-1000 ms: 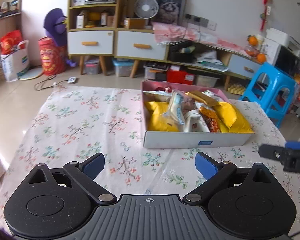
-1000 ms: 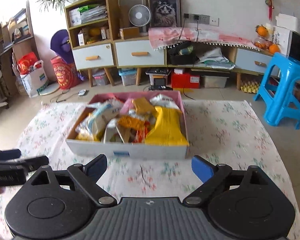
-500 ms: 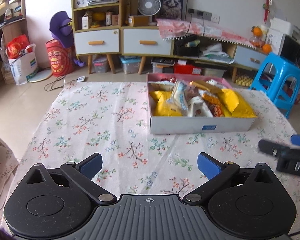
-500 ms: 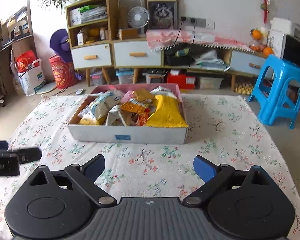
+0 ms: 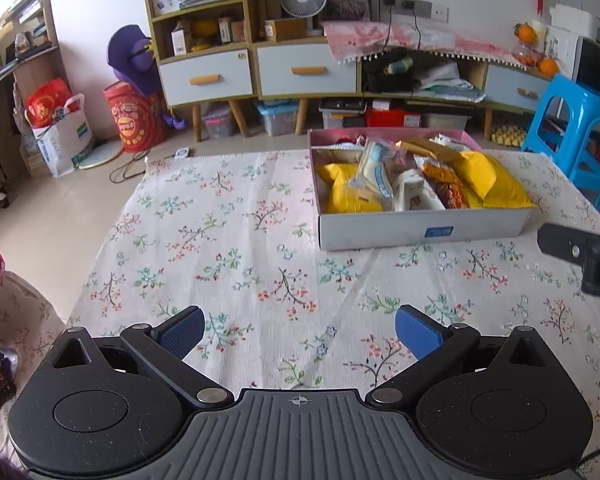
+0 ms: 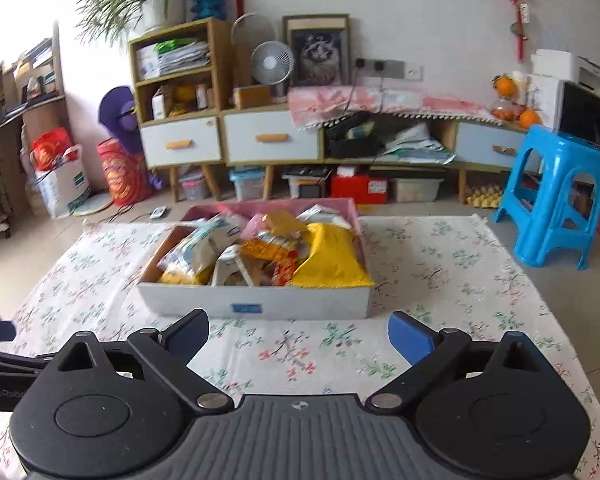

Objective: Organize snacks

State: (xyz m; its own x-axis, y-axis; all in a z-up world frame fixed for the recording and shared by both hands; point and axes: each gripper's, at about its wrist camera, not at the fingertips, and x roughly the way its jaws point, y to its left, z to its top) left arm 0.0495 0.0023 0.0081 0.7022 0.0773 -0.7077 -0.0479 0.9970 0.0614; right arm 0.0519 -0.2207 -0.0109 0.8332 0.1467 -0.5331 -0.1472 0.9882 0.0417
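Currently both grippers hover over the bench (image 5: 228, 248), which is covered by a floral cloth; left gripper (image 5: 299, 330) has its fingers (image 5: 180, 330) wide apart, nothing between them, only cloth below; right gripper (image 6: 299, 334) likewise has its fingers (image 6: 410, 336) spread wide with nothing gripped, its jaws having just been opening further. Snack box (image 6: 256, 304), white-walled with pink inner sides, sits on the bench; in the right wrist view it lies straight ahead of the right gripper, just beyond the fingertips, not touching; in the left wrist view it lies well ahead and off to the right of the left gripper. Snacks (image 5: 416, 184) fill the box in a loose heap: yellow bags (image 6: 332, 260), white and orange packets; all inside the walls.
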